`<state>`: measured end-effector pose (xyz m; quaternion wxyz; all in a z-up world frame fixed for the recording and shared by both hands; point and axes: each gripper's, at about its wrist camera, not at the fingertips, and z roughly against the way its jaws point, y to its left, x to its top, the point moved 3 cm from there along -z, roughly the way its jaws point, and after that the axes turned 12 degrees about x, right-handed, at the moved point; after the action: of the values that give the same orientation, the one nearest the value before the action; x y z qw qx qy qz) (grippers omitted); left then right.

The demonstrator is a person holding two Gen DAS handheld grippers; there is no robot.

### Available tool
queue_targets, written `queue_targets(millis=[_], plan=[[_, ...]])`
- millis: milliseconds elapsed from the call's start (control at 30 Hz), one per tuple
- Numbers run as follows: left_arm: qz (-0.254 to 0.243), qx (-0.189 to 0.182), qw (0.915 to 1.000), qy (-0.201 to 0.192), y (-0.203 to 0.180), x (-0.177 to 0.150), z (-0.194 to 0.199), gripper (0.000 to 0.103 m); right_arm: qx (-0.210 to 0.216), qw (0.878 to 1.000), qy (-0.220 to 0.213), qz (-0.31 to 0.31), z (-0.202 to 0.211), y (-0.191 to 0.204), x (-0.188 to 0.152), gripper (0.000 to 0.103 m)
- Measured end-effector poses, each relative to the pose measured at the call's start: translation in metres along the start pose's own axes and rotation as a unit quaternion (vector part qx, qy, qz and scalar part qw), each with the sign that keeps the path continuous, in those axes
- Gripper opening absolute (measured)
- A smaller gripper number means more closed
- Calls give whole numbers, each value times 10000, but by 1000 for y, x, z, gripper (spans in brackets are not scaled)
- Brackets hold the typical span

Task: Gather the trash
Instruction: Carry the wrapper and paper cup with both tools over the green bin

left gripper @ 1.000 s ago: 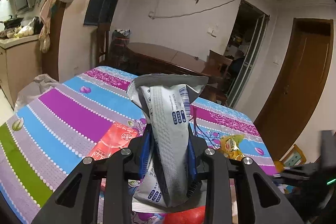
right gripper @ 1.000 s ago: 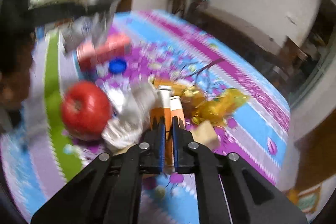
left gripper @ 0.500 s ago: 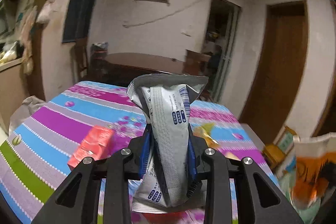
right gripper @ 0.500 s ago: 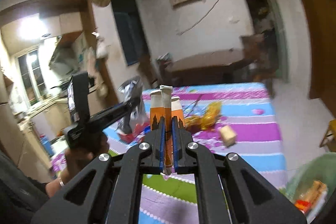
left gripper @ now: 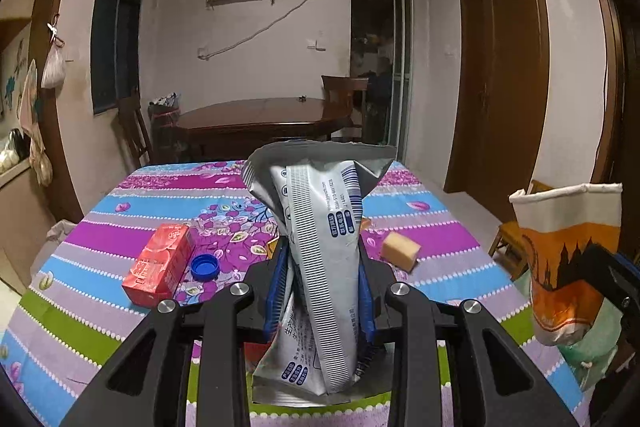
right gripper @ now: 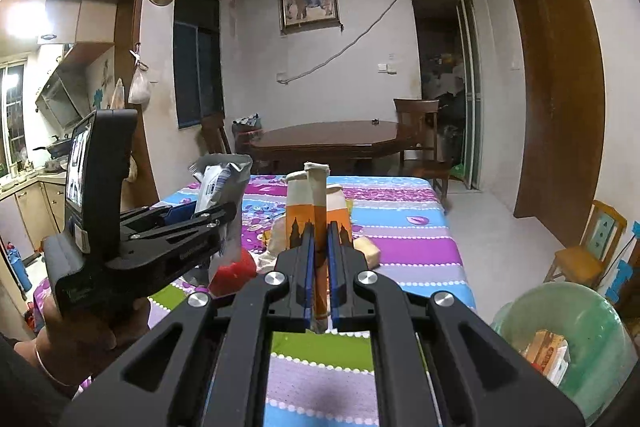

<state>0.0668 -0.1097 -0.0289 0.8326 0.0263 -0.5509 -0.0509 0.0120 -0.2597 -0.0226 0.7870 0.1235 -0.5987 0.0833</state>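
The left tool (left gripper: 320, 291) is clamped on a crumpled silver foil snack pouch with blue print (left gripper: 320, 227), held upright above the striped floral desk (left gripper: 100, 239). The right tool (right gripper: 319, 267) is pinched fully closed on a flattened orange-and-white paper wrapper (right gripper: 316, 211), also upright. On the desk, at ten o'clock from the pouch, lie a red carton (left gripper: 158, 265) and blue bottle cap (left gripper: 205, 265); a green plastic-lined bin (right gripper: 576, 339) sits at four o'clock.

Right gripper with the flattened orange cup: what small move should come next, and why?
Probably carry the right gripper rightward and down over the green-lined bin, then let go. Its fingers are clamped on the flattened orange paper cup, and the bin sits open at lower right with trash already inside.
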Motion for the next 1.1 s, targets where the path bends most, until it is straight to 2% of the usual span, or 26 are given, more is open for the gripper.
queue_targets(millis=[233,633,1100], plan=[[-197,39,9998,37,-15,-4,1,32,-165,9998,-28,-64,14,-6,-7,5],[-459,-240,9986,-99,-44,1,6,32,-628,9976,-172,-248,46,-27,-13,5],[-975,-897,9909,-231,-132,4,19,32,-1409,9878,-369,-542,92,-71,-20,5]])
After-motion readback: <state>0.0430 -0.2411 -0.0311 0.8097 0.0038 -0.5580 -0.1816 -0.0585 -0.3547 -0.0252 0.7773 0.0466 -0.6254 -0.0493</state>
